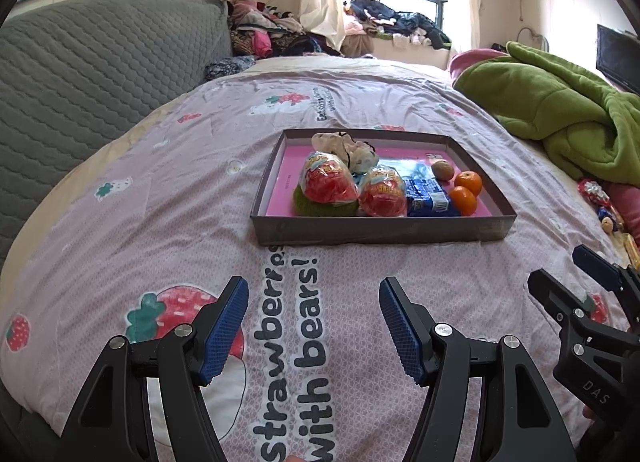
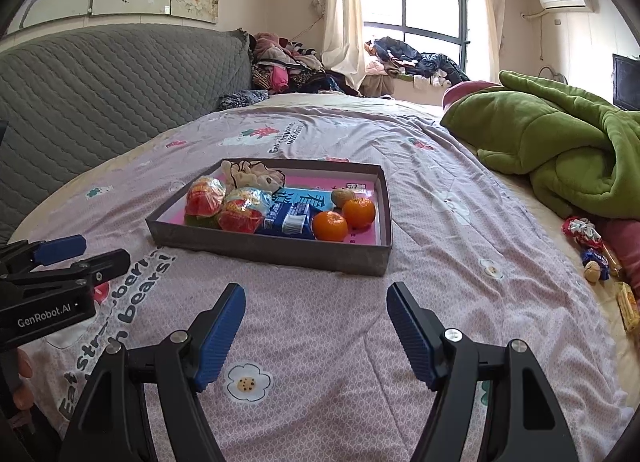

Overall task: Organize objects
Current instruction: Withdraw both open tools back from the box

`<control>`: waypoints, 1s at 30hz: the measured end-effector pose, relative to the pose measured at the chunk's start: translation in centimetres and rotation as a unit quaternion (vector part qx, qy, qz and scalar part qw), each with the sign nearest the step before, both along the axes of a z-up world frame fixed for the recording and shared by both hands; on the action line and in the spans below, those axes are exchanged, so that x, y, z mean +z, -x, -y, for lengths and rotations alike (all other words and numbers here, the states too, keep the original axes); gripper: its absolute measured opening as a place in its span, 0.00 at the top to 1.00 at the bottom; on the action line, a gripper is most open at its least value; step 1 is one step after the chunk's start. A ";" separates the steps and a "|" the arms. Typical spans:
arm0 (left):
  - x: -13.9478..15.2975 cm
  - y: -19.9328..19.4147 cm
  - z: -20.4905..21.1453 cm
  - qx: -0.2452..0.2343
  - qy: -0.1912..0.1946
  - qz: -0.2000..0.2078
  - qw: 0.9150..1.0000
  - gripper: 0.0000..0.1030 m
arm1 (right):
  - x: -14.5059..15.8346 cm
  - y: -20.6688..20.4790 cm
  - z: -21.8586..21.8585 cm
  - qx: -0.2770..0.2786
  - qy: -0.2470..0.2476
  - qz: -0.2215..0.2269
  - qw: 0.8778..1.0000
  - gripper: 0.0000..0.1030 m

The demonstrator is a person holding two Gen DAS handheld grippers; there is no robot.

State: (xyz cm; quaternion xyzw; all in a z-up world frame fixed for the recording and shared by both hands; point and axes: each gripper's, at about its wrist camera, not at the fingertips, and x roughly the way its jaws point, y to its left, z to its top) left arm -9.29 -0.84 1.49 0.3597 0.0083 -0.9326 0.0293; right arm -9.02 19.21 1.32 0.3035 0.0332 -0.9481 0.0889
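A shallow grey box with a pink floor lies on the bed. In it sit two red wrapped snack bags, a blue packet, two oranges, a walnut and a cream cloth pouch. My left gripper hovers open over the quilt in front of the box, nothing between its fingers. My right gripper is open too, to the right of the left one, short of the box's near wall.
The pink strawberry quilt covers the bed. A green blanket is heaped at the right, with loose wrapped sweets beside it. A grey quilted headboard stands at the left. Clothes are piled by the window.
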 end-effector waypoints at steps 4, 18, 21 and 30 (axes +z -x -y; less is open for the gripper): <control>-0.6 -0.1 0.2 -0.002 -0.005 -0.004 1.000 0.32 | -0.7 -0.1 0.0 -0.003 -0.004 0.003 1.000 0.29; -1.4 0.4 0.2 -0.006 -0.004 0.003 1.000 0.33 | -1.9 0.5 -0.3 -0.017 -0.005 0.020 1.000 0.29; -1.4 0.4 0.1 -0.006 -0.004 0.004 1.000 0.33 | -2.1 0.7 -0.5 -0.024 -0.006 0.023 0.999 0.29; -1.5 0.3 0.1 -0.005 -0.002 0.002 1.000 0.32 | -2.4 1.0 -0.7 -0.025 -0.005 0.029 0.999 0.29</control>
